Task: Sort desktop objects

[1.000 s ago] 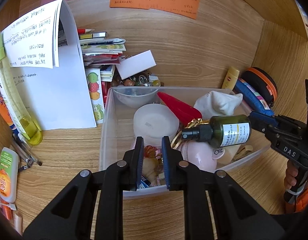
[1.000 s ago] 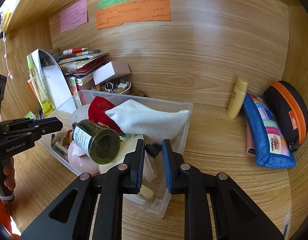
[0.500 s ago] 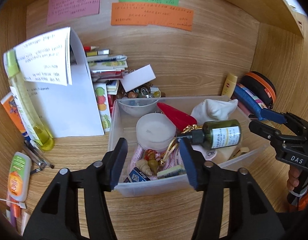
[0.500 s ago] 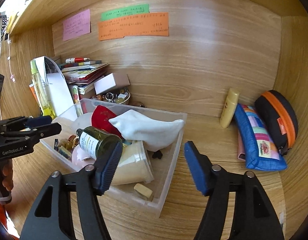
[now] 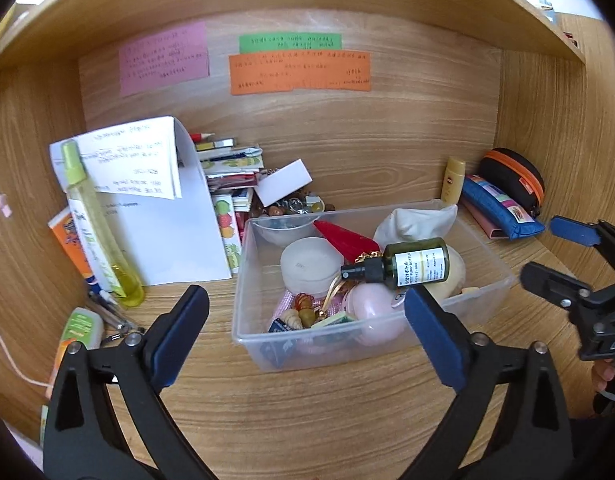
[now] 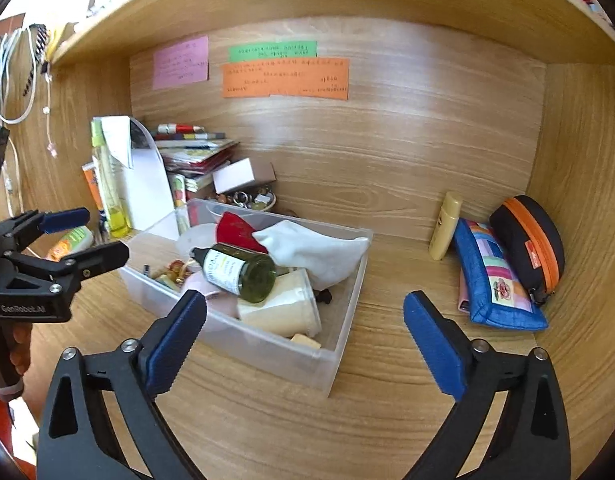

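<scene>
A clear plastic bin stands on the wooden desk, full of small items. A dark green pump bottle lies on top, beside a white cloth pouch, a red piece and a white round jar. My left gripper is open and empty, held back in front of the bin. My right gripper is open and empty, in front of the bin's right corner. Each gripper also shows in the other's view, the right gripper and the left gripper.
At left stand a yellow spray bottle, folded white paper, a stack of booklets and tubes. At right lie a yellow tube, a blue pouch and a black-orange case. Coloured notes hang on the back wall.
Both grippers went from nearly shut to wide open and pulled back from the bin, so more of the desk alcove shows. The bin's contents have not moved.
</scene>
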Demonstrator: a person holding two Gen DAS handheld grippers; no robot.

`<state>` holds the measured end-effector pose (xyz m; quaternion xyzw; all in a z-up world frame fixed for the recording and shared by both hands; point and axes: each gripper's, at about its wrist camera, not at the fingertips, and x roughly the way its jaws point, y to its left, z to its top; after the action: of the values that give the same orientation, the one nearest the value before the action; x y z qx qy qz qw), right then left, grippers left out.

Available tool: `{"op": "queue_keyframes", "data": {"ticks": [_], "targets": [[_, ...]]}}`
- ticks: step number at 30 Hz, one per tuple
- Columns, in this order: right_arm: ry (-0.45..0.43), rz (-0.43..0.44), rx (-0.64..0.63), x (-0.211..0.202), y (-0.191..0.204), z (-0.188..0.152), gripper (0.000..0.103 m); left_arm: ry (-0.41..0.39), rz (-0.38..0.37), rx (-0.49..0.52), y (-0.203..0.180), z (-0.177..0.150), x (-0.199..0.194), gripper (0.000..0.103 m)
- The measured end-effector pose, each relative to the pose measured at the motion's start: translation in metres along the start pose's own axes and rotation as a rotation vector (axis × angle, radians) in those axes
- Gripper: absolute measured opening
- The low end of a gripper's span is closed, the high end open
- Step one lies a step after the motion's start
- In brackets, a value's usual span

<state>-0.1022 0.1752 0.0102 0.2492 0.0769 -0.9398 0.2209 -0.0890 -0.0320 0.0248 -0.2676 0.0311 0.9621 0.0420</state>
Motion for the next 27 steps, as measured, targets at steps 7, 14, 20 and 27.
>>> {"op": "queue_keyframes", "data": {"ticks": [7,14,20,27], "targets": [[-0.023,0.004,0.048,-0.028,-0.001,-0.005,0.103,-0.024,0.029,-0.029,0.001,-0.008,-0.024,0.101],[-0.038,-0.026,0.061,-0.048,0.004,-0.014,0.103,-0.074,0.03,-0.039,-0.005,-0.012,-0.042,0.101],[-0.064,-0.048,0.054,-0.06,0.005,-0.02,0.103,-0.085,0.002,-0.033,-0.016,-0.017,-0.044,0.101],[-0.062,-0.085,0.049,-0.063,0.005,-0.028,0.103,-0.087,-0.01,-0.051,-0.025,-0.024,-0.046,0.101]]}}
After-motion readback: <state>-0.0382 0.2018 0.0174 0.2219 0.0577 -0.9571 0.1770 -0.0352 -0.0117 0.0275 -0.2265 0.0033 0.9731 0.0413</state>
